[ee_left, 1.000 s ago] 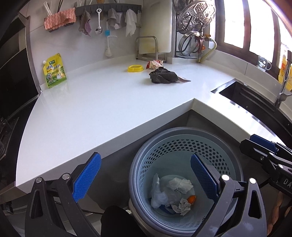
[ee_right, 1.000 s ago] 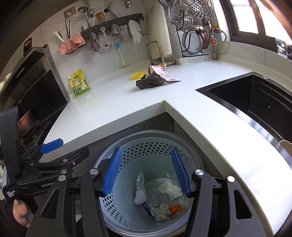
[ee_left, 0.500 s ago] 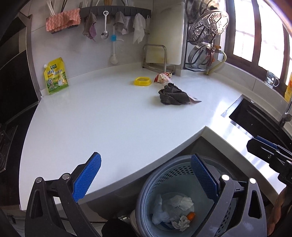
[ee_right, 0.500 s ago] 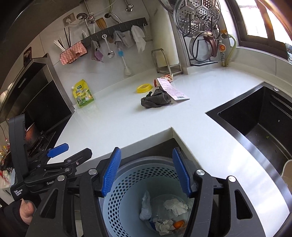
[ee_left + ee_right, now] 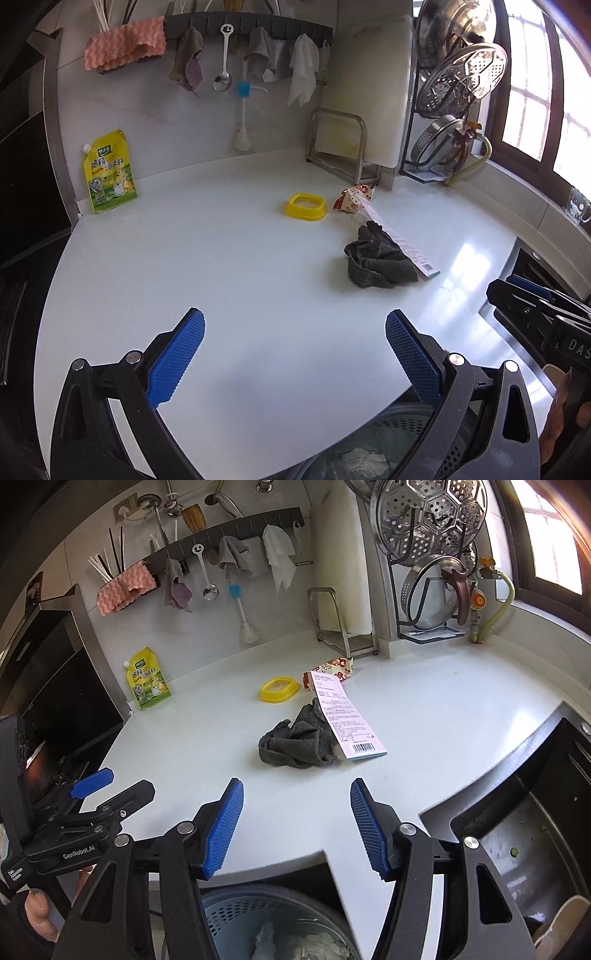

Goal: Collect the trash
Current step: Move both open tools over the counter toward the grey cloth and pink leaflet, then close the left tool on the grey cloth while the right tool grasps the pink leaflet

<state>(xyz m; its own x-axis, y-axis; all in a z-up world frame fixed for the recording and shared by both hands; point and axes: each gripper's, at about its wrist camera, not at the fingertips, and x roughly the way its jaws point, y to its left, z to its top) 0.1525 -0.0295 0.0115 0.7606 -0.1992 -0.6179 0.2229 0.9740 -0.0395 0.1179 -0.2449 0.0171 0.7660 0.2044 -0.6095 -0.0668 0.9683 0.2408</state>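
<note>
Both grippers [image 5: 293, 336] [image 5: 297, 812] gape above counter [image 5: 221, 266], seemingly empty.

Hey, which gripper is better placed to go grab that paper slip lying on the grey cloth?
Probably the right gripper. It is open, and the paper slip with the grey cloth lies almost straight ahead of it. The left gripper is open too, but there the slip sits off to its right.

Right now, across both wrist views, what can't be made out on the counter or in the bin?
- Trash basket: cut off by the bottom edge and the right gripper in the right wrist view; its contents mostly hidden.
- Receipt: print too small to read in either view.
- Grey cloth: whatever lies under it is hidden.
- Snack wrapper: partly covered by the receipt.
</note>
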